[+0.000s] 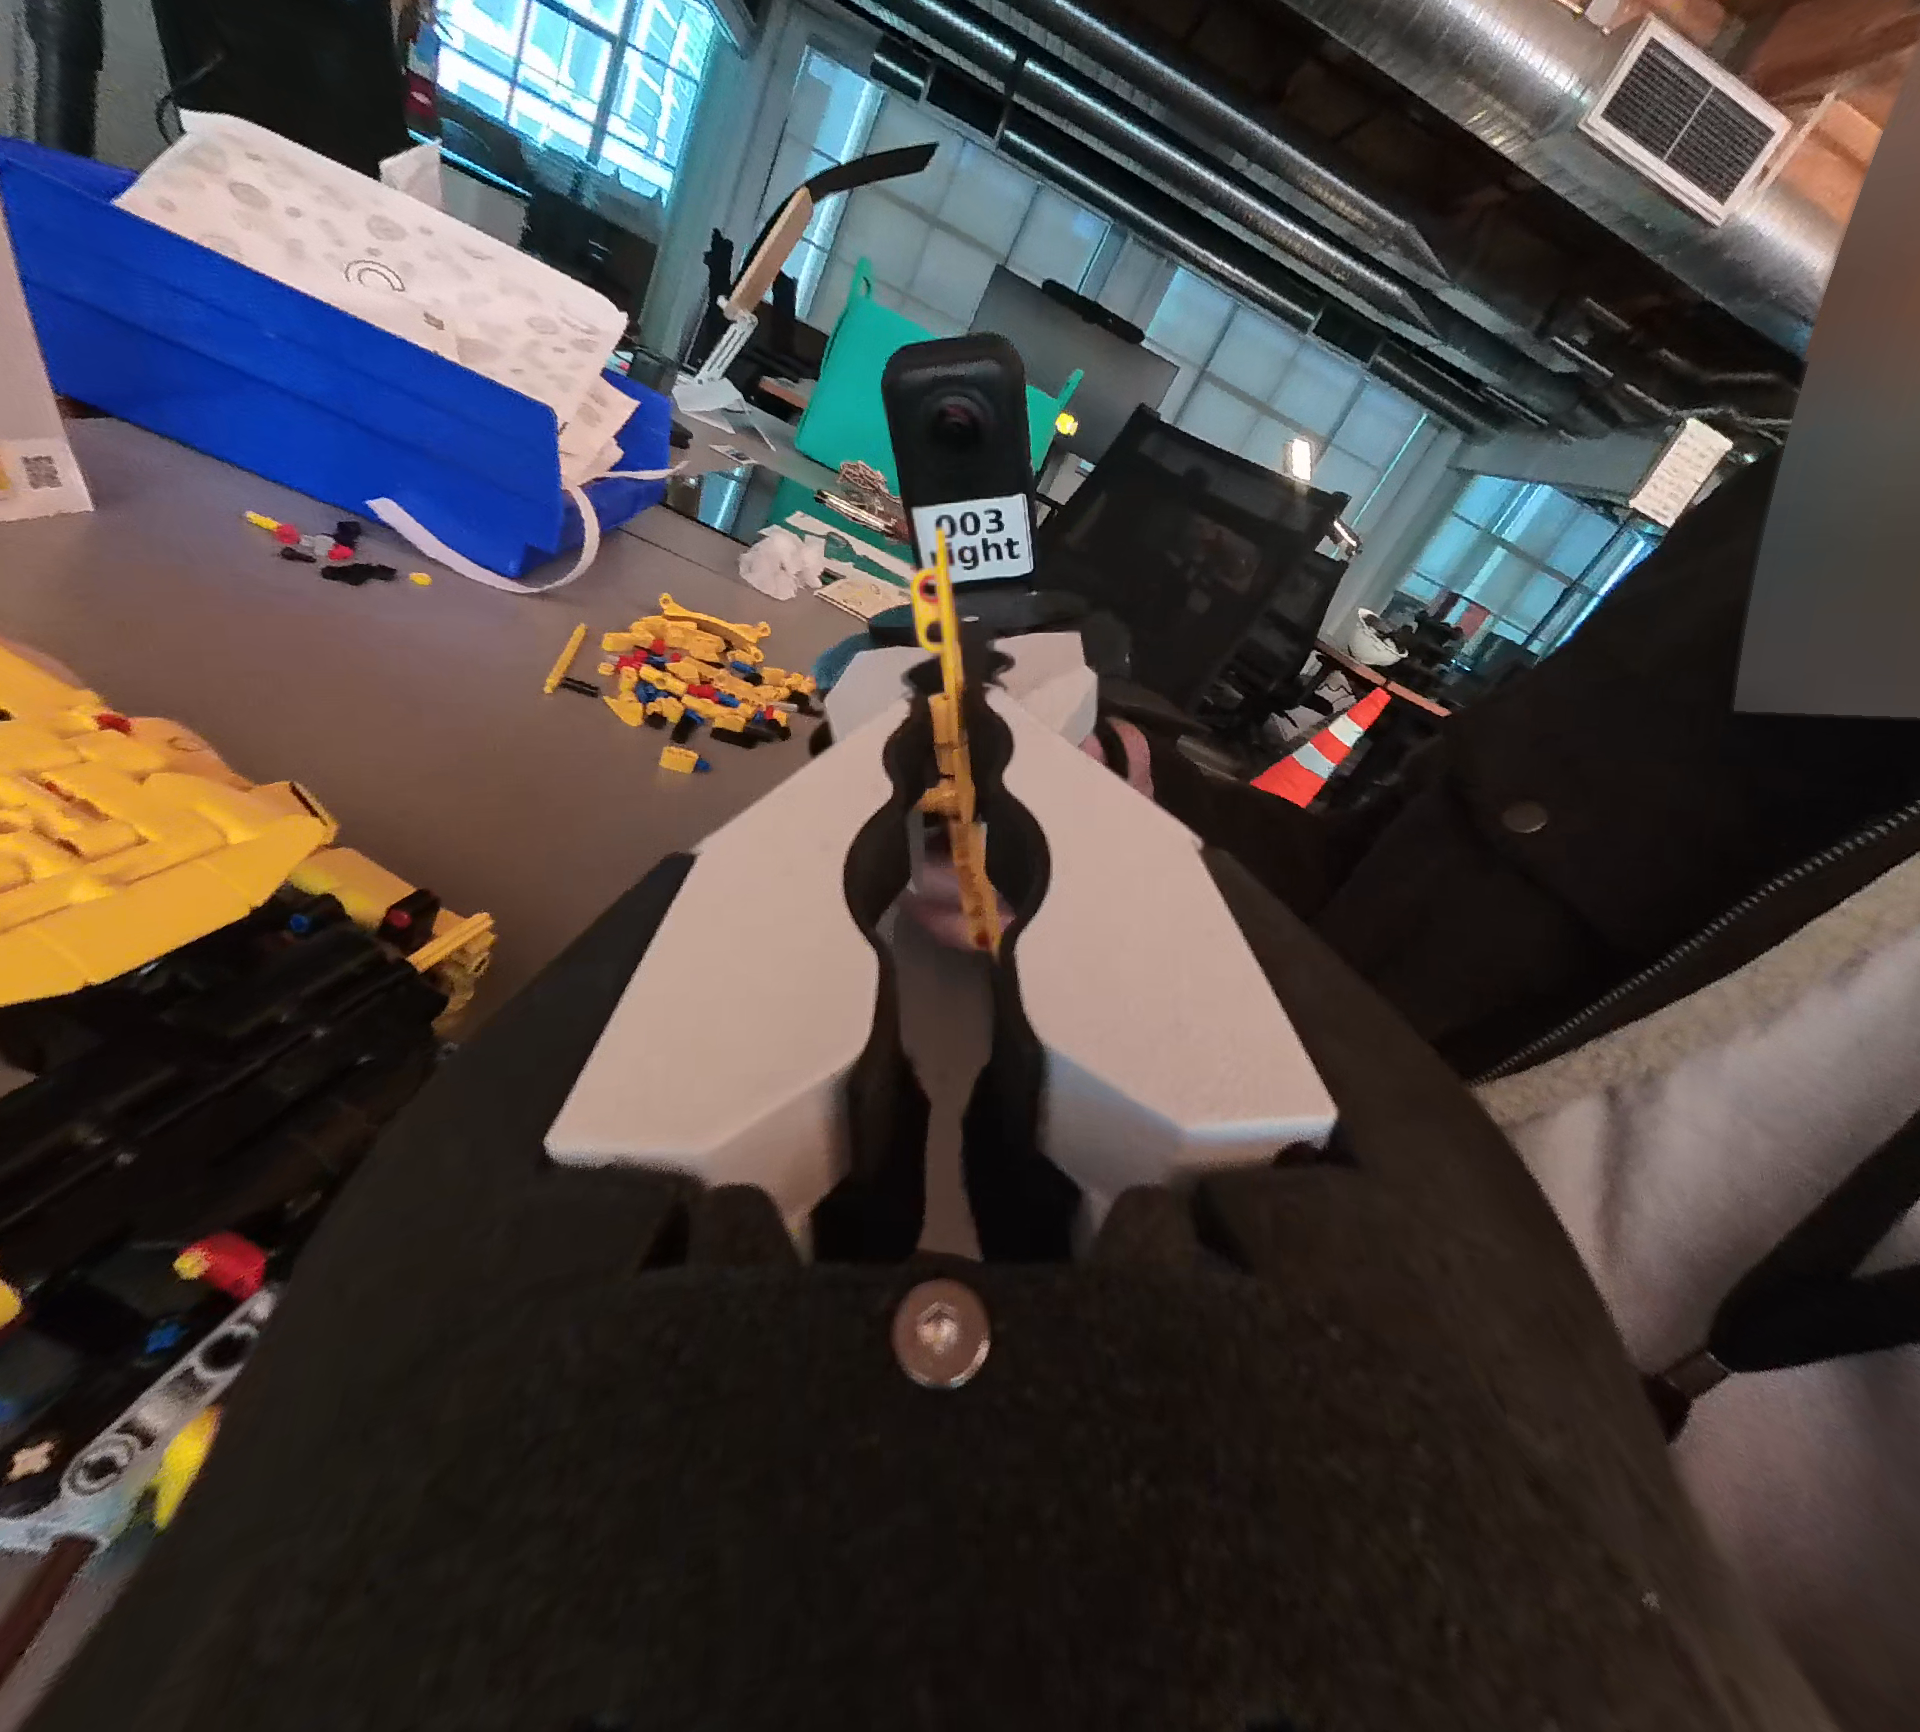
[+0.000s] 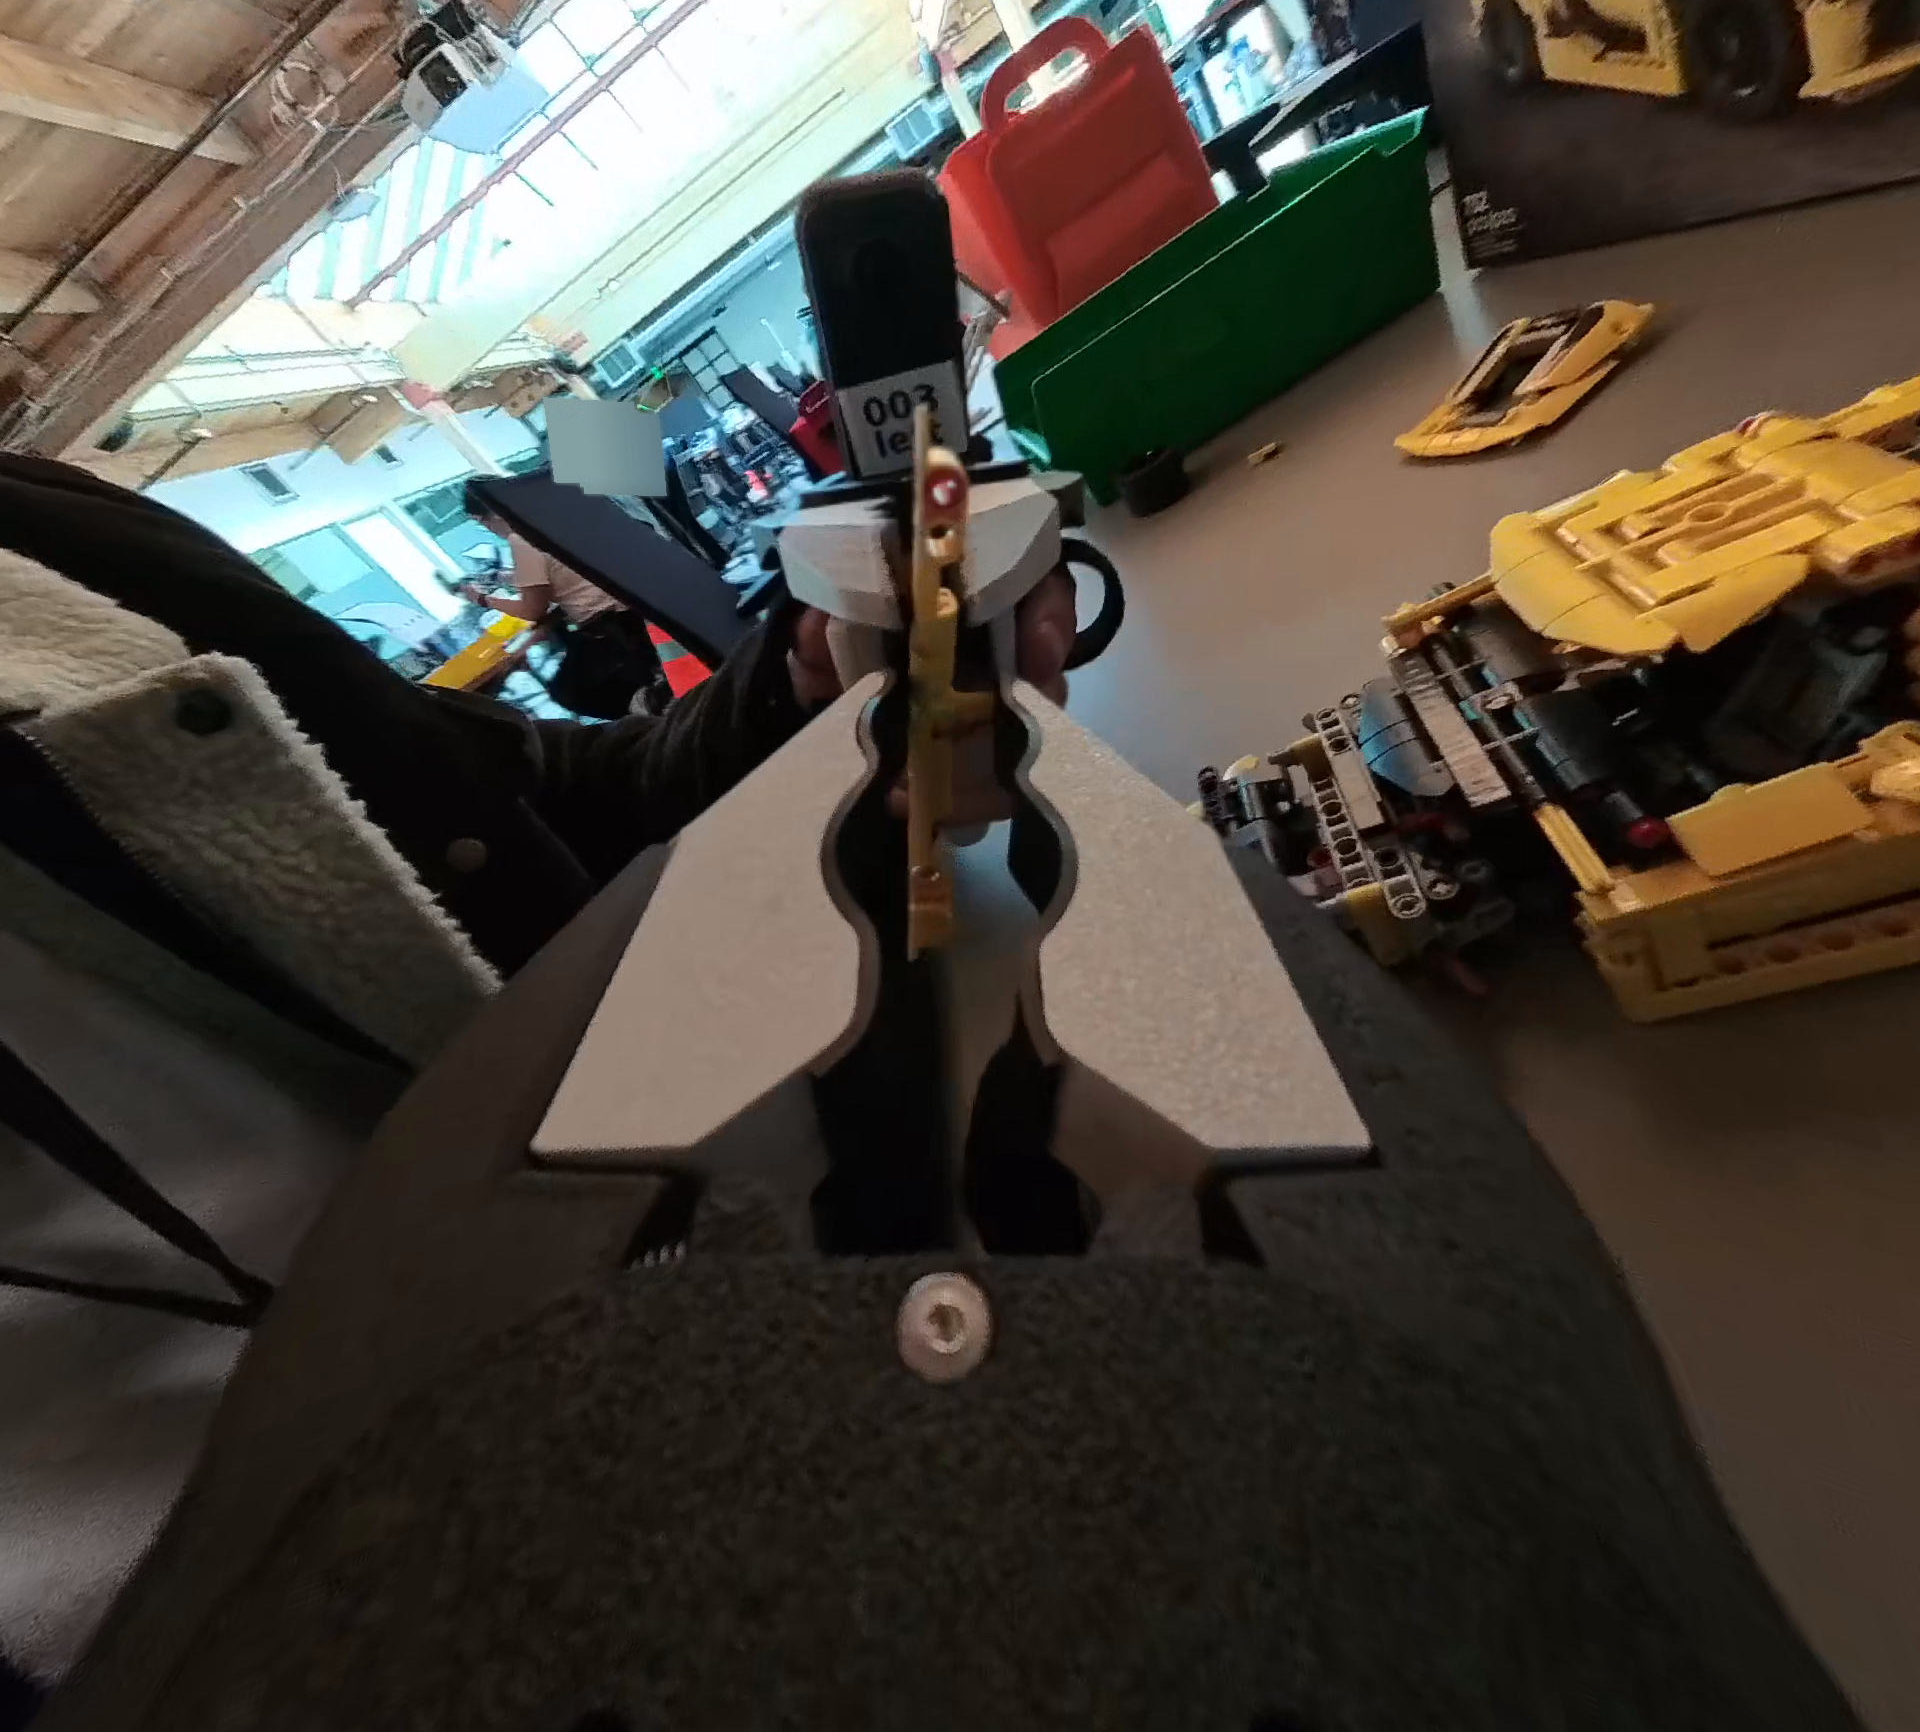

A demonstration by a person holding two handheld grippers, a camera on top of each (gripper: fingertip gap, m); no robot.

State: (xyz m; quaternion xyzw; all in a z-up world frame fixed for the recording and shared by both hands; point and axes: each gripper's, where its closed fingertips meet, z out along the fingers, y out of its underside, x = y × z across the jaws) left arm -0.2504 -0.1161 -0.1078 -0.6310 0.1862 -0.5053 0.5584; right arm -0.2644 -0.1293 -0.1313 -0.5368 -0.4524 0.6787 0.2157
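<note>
A thin yellow brick assembly (image 1: 951, 747) hangs in the air between my two grippers, which face each other tip to tip. My left gripper (image 1: 951, 726) is shut on its near end. The right gripper (image 1: 966, 669), with its black camera above, grips the far end. In the right wrist view the same assembly (image 2: 930, 747) stands edge-on, with a red pin at its top. My right gripper (image 2: 940, 706) is shut on it, and the left gripper (image 2: 925, 560) holds it from the far side. A hand shows behind each far gripper.
A half-built yellow and black brick car (image 1: 135, 851) (image 2: 1662, 695) lies on the grey table (image 1: 416, 695). A pile of loose pieces (image 1: 696, 674), a blue bin (image 1: 312, 373), a green bin (image 2: 1226, 332), a red case (image 2: 1081, 176), a yellow body panel (image 2: 1527, 383) and the set's box (image 2: 1662, 20) stand around. The grippers are tip to tip, or close to it. The yellow body panel (image 2: 1527, 383) sits 35 cm or so from the ends of my right fingers.
</note>
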